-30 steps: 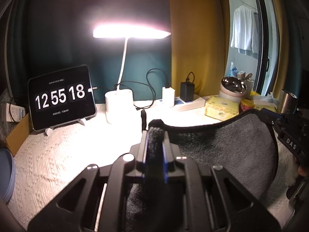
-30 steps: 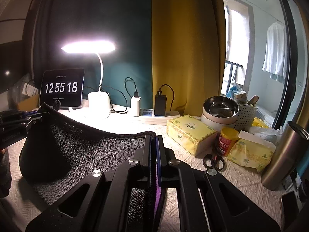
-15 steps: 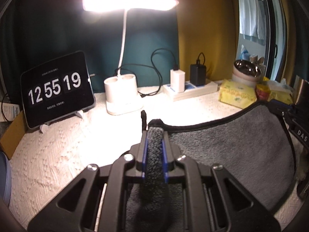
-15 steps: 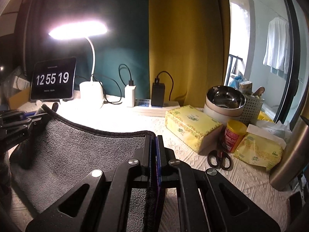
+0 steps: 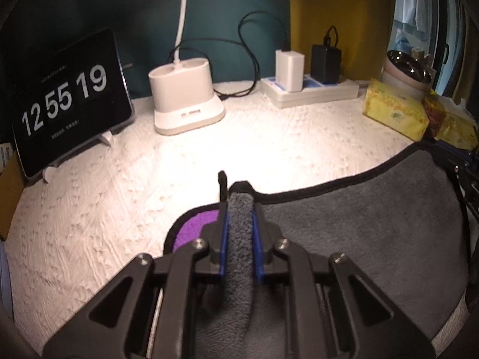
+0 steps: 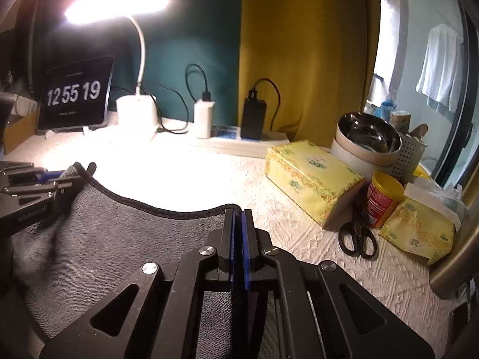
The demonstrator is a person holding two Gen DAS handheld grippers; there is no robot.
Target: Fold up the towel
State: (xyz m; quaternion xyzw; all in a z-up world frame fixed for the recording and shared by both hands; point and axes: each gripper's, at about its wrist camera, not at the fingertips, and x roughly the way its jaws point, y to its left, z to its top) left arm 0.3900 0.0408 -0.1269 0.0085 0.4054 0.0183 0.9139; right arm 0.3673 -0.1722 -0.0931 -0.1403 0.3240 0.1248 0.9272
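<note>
A grey towel with a black hem and a purple underside stretches between my two grippers over the white textured tablecloth. My left gripper is shut on one corner, with a thick fold of towel between its blue pads. My right gripper is shut on the opposite corner of the towel. The left gripper also shows at the left edge of the right wrist view, and the right gripper at the right edge of the left wrist view.
At the back stand a tablet clock, a white lamp base and a power strip with chargers. To the right are a yellow tissue box, scissors, a red can, a steel bowl and a metal flask.
Both grippers have moved forward and down toward the table with the towel. The towel's purple underside now shows beside the left gripper. The clock went from 18 to 19.
</note>
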